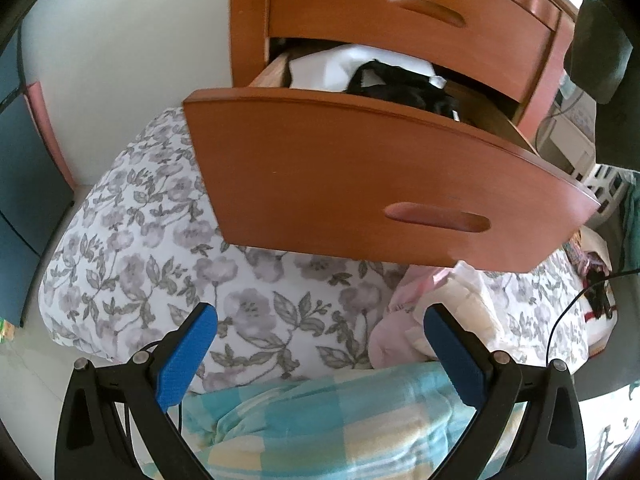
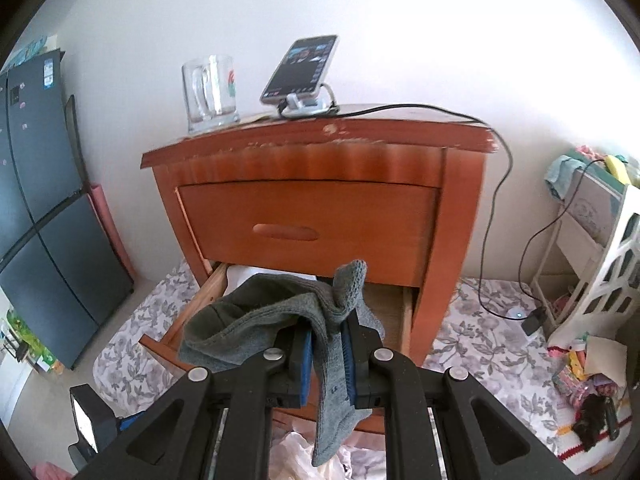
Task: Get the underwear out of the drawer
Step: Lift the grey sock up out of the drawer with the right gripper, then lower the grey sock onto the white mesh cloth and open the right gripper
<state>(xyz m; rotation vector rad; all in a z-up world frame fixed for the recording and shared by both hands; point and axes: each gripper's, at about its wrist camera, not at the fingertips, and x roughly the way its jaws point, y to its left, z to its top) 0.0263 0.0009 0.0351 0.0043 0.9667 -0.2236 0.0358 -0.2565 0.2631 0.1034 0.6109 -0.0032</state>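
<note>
A wooden nightstand (image 2: 312,148) has its lower drawer (image 1: 360,168) pulled out. Black and white clothes (image 1: 384,76) lie inside the drawer. My right gripper (image 2: 328,344) is shut on a grey garment (image 2: 276,316) that hangs over its blue fingers (image 2: 306,360), held above the front of the drawer. In the left wrist view the same grey garment (image 1: 596,52) shows at the upper right. My left gripper (image 1: 320,320) stands open below the drawer front, over floral bedding, with nothing between its fingers.
A glass mug (image 2: 210,92) and a phone on a stand (image 2: 300,72) sit on the nightstand, with a cable (image 2: 492,216) trailing right. Floral bedding (image 1: 132,240) and a checked blanket (image 1: 332,420) lie below. A dark fridge (image 2: 40,220) stands left, a white basket (image 2: 600,280) right.
</note>
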